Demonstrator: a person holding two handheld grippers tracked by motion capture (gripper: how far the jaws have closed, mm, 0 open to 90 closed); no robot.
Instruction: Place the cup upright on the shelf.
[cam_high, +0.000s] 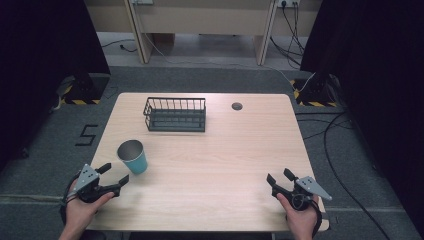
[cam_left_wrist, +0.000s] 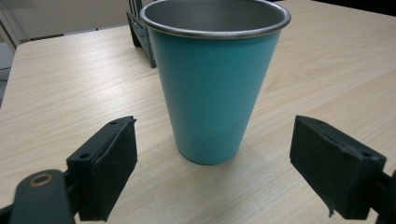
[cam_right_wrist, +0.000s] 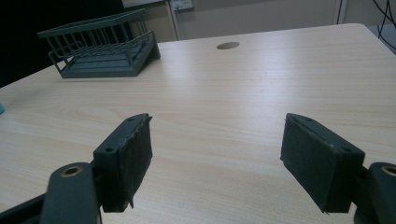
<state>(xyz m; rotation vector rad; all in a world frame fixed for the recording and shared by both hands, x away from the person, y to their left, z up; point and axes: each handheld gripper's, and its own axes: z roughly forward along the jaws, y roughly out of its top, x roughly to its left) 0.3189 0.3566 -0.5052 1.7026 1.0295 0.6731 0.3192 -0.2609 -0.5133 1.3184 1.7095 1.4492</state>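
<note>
Teal cup (cam_left_wrist: 215, 88) upright on counter (cam_high: 215, 165), wire basket (cam_high: 175, 114) behind.
Left tool (cam_high: 114, 174) wide, jaws flanking cup, not touching; right tool (cam_high: 281, 177) wide, holding nothing.

One teal cup (cam_high: 133, 156) stands left of centre, one dark wire basket (cam_high: 175, 114) sits above it, and one tabletop (cam_high: 220, 165) carries both. Two hand-held grippers: left (cam_high: 114, 176), right (cam_high: 281, 178), at the lower corners.

A teal metal cup (cam_high: 133, 156) with a bare steel rim stood on the pale wood-grain table (cam_high: 215, 165); at twelve o'clock sat a dark grey wire basket (cam_high: 175, 114).
</note>
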